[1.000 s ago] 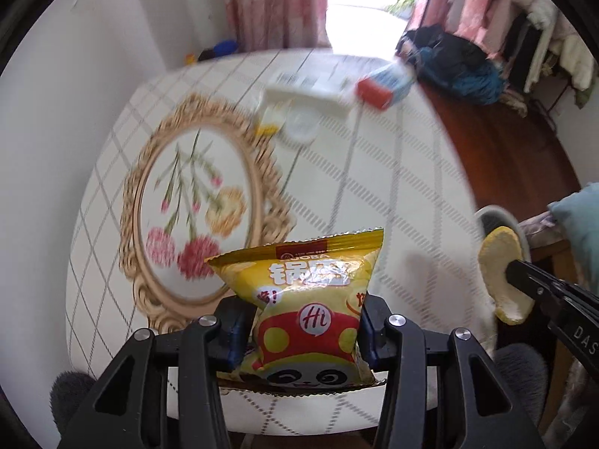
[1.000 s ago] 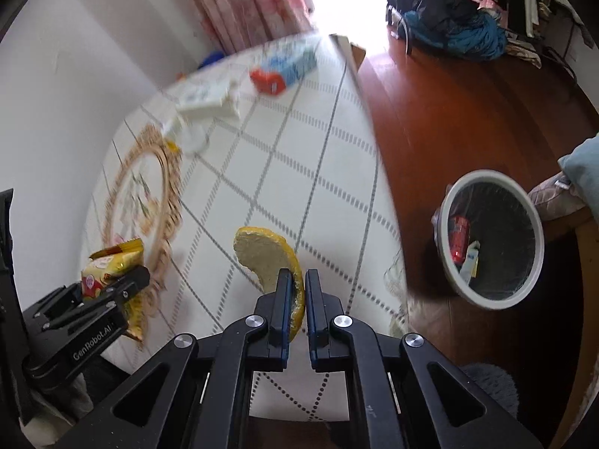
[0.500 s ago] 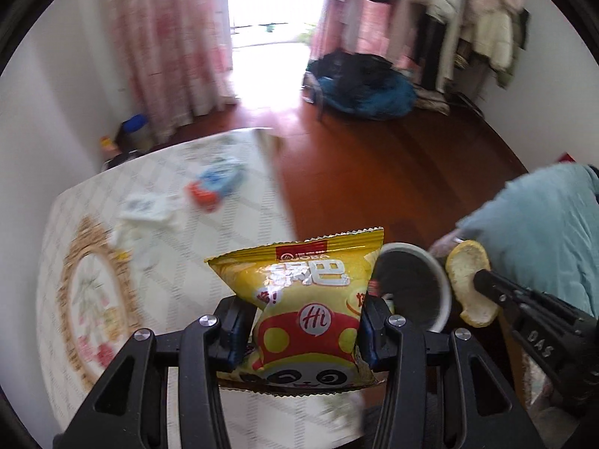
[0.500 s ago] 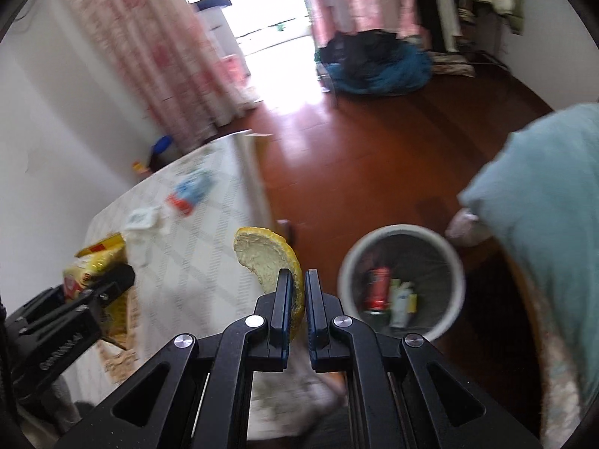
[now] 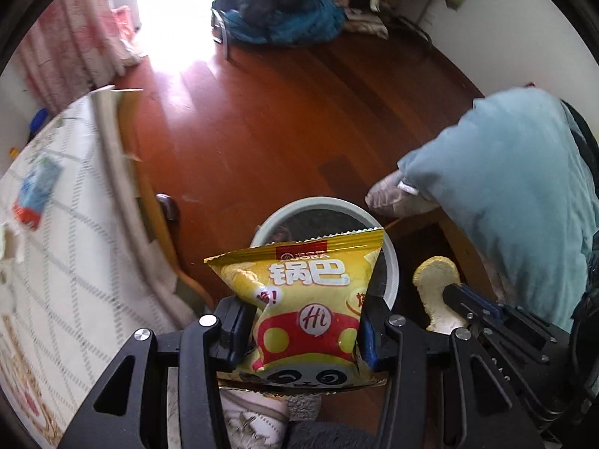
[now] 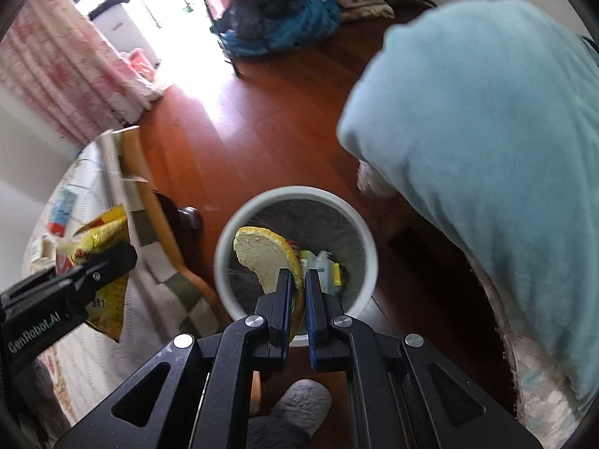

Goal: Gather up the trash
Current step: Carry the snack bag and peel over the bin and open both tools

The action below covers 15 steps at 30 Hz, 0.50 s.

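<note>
My left gripper [image 5: 303, 316] is shut on a yellow snack bag [image 5: 303, 299] with a panda print, held above the near rim of a round white trash bin [image 5: 391, 262] on the wooden floor. My right gripper [image 6: 297, 280] is shut on a yellow citrus peel [image 6: 262, 258], held over the same bin [image 6: 232, 232]. The bin holds several pieces of trash [image 6: 322, 262]. The peel [image 5: 436, 280] and the right gripper show at the right of the left wrist view. The bag [image 6: 101, 247] and the left gripper show at the left of the right wrist view.
A table with a checked cloth [image 5: 67, 262] stands to the left, with a blue and red pack [image 5: 35, 194] on it. A wooden chair [image 6: 168, 247] stands by the bin. A light blue cushion [image 6: 486, 142] lies to the right. A pile of clothes [image 5: 277, 18] lies far back.
Both grippers have swung from over the table towards the bin on the floor, still holding the bag and the peel. The bin is now right under them.
</note>
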Tool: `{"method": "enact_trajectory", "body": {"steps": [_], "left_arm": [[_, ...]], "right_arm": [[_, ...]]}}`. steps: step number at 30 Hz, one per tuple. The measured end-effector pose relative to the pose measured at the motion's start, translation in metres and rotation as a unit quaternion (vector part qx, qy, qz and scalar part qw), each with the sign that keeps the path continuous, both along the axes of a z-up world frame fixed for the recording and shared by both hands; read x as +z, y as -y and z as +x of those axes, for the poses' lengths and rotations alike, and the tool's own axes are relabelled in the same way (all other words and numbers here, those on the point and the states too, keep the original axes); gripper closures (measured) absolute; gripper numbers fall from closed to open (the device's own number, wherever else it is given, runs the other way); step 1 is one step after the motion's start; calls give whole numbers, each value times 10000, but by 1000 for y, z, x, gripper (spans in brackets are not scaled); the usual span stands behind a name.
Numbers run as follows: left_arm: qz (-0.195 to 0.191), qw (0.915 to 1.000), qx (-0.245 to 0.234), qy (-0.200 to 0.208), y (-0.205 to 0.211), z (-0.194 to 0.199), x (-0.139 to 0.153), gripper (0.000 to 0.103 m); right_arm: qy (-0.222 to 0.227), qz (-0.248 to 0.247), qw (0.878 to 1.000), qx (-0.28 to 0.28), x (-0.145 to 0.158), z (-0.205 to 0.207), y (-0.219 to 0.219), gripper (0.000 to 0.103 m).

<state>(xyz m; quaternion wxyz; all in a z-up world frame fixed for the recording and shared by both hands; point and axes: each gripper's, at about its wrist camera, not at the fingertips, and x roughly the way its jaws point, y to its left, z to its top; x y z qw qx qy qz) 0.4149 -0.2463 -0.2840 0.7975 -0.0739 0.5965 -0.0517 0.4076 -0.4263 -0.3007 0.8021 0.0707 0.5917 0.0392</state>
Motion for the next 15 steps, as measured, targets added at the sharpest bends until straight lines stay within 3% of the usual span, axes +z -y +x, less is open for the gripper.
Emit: {"method": "enact_trajectory", "body": {"steps": [4, 5, 6, 7, 8, 9, 11, 13, 15], "left_arm": [[-152, 9998, -65, -119, 6, 17, -12, 58], [-185, 9997, -52, -143, 5, 19, -13, 49], [-188, 9997, -38, -161, 4, 23, -14, 26], [-179, 9997, -36, -130, 4, 24, -13, 16], [-178, 9998, -23, -84, 5, 25, -12, 7], [-152, 9999, -1, -55, 4, 25, -11, 7], [-53, 10000, 25, -54, 1, 24, -10, 7], [141, 9999, 37, -2, -2, 20, -9, 7], [293, 9995, 61, 38, -5, 16, -8, 7]], "right_arm": [[-66, -14, 9999, -90, -21, 12, 9, 96], [-70, -20, 9999, -123, -24, 15, 10, 96], [-83, 18, 9999, -136, -28, 17, 13, 96], [-115, 55, 9998, -160, -32, 20, 14, 95], [-149, 58, 9997, -200, -35, 22, 15, 95], [-195, 43, 9996, -203, -40, 24, 16, 94], [-217, -24, 9995, -230, -43, 26, 16, 79], [-170, -78, 9994, -297, -43, 25, 16, 24], [-144, -194, 9993, -283, -42, 22, 13, 17]]}}
